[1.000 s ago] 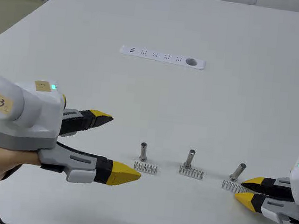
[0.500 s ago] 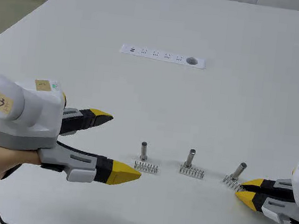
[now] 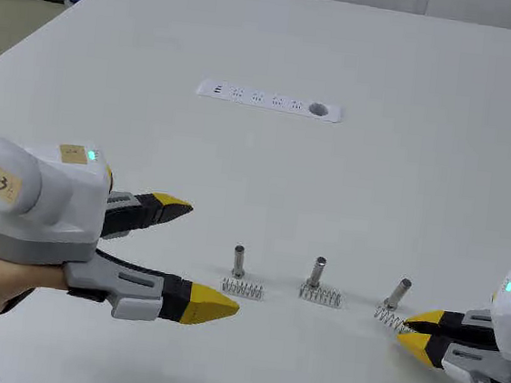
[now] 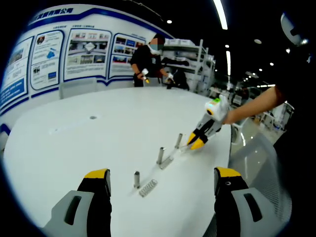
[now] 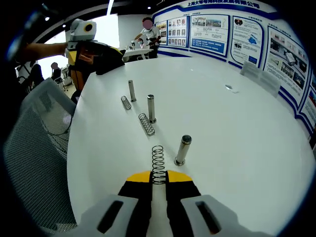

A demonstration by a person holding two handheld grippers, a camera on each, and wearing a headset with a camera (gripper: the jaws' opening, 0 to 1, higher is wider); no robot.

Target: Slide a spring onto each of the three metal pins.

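Observation:
Three short metal pins stand in a row on the white table: left pin (image 3: 239, 260), middle pin (image 3: 317, 271), right pin (image 3: 399, 293). A spring lies flat in front of each: left spring (image 3: 243, 289), middle spring (image 3: 320, 295), right spring (image 3: 388, 317). My right gripper (image 3: 408, 328) is low at the right, shut on the near end of the right spring (image 5: 158, 164), beside the right pin (image 5: 181, 150). My left gripper (image 3: 196, 255) hovers wide open left of the left pin, holding nothing. The left gripper view has the left pin (image 4: 137, 178) and its spring (image 4: 148, 187) ahead.
A white power strip (image 3: 270, 100) lies farther back on the table (image 3: 404, 171). A mesh chair (image 5: 34, 148) stands off the table's near edge. People stand at a bench (image 4: 148, 61) far behind. Open tabletop surrounds the pins.
My right gripper's jaws have drawn together on the end of the right spring. The left gripper has stayed put; the head camera has shifted slightly.

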